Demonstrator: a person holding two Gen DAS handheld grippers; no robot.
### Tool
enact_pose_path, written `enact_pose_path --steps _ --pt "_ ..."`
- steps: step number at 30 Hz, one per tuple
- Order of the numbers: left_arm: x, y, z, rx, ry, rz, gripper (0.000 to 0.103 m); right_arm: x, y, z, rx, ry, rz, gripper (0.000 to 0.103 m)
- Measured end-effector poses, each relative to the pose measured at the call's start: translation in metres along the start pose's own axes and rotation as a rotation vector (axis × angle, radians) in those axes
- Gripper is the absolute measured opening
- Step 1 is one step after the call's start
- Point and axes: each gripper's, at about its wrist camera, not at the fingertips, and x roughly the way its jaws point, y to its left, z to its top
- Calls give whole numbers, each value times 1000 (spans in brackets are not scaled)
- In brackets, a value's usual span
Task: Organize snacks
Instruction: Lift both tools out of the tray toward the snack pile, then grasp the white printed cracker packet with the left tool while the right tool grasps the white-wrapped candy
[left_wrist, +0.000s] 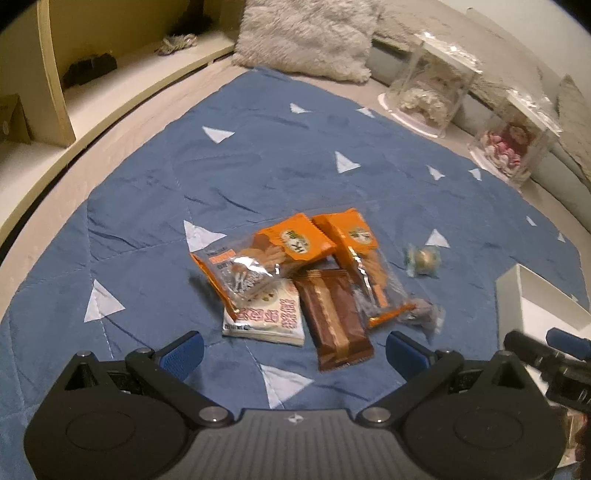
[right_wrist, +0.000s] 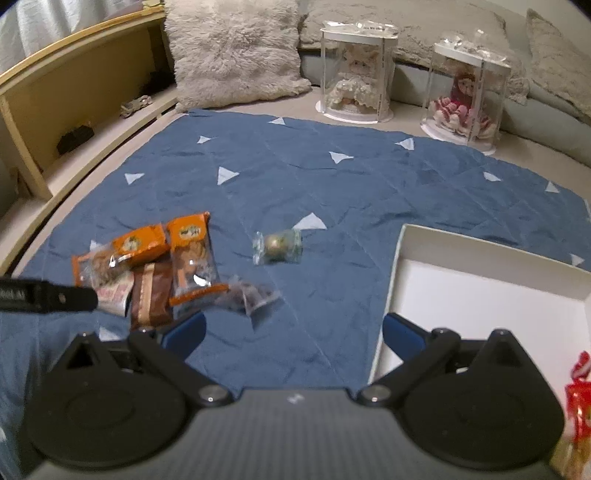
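I'm seeing red Chinese characters showing on the flat white snack packet (left_wrist: 264, 319), too blurred for me to read. Green logos are showing on the two orange crinkle-edged snack packs (left_wrist: 295, 242) (left_wrist: 356, 234), also illegible. Nothing else is reading clearly.

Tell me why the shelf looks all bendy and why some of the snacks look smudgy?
Left wrist view: the fisheye lens curves the wooden shelf; light glares off the clear orange snack bag; the round wrapped candy looks slightly blurred. Right wrist view: the same bending shows at the edges; the small dark packet is smeared, the white box stays sharp; the room light is dim and warm.
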Motion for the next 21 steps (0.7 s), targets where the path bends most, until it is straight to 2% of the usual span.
enact_pose_path --steps 5,9,12,15,18,21 --pt "15 12 7 -28 8 -17 103 21 -5 14 46 3 51 76" --pt "30 18 9 -26 36 -51 103 38 -8 19 36 6 90 75" --pt "41 18 12 2 52 -17 103 50 -9 23 -4 9 106 75" --pt "49 21 16 13 53 11 102 64 -7 22 -78 42 130 75" --pt "58 23 18 16 72 20 97 77 2 17 -203 70 104 75" --pt "63 18 19 68 82 43 94 86 9 14 -268 88 121 70"
